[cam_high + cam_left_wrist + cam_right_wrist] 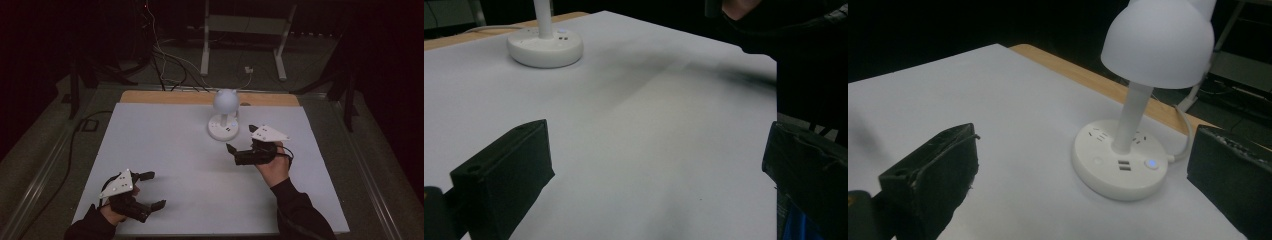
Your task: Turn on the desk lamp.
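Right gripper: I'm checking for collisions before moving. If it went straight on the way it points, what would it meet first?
Probably the white desk lamp: the right gripper has open jaws aimed at its round base, which sits just ahead on the white tabletop. Exact depth is unclear.

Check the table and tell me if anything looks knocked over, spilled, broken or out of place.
Nothing stands out. The white desk lamp stands upright on its round base near the far edge of the white table. No spill or damage shows. Both tools, left and right, are open and hold nothing.
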`<state>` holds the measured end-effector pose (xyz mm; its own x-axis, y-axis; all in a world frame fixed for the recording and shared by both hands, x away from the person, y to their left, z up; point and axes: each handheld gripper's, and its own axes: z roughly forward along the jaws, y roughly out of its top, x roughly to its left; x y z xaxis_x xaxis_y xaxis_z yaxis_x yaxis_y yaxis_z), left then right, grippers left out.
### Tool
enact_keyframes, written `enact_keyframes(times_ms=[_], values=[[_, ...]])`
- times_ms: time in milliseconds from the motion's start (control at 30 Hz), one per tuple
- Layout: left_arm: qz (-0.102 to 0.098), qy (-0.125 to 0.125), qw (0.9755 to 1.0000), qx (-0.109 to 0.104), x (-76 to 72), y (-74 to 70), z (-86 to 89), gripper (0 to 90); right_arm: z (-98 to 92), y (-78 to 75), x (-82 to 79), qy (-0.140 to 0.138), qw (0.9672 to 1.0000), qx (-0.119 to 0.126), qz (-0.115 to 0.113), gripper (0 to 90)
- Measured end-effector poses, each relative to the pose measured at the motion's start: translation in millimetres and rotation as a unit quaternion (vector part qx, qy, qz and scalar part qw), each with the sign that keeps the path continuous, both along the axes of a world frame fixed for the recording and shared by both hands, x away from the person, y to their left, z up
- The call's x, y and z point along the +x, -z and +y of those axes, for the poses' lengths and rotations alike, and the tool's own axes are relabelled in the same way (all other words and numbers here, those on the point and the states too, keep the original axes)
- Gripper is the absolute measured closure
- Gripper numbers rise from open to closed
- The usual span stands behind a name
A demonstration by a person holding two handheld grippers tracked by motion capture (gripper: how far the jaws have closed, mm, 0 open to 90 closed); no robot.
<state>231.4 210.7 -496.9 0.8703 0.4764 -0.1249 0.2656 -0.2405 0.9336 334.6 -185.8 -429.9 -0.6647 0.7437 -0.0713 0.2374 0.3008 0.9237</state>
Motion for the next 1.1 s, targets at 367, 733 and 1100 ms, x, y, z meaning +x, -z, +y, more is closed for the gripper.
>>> enact_keyframes(times_ms=[367,733,1100], values=[[-0.001,0.001,1.0,-0.001,-0.1,-0.3,0.4,0.3,19.9,9.6,17.3,0.001,1.0,-0.002,0.009,0.0],[-0.002,0.002,1.0,-0.001,-0.3,-0.5,0.5,0.3,35.7,22.5,33.8,0.001,0.9998,0.001,0.021,0.0],[-0.001,0.002,1.0,-0.002,-0.5,-0.5,0.4,0.3,46.1,40.4,47.3,0.007,0.9994,-0.005,0.033,0.0]])
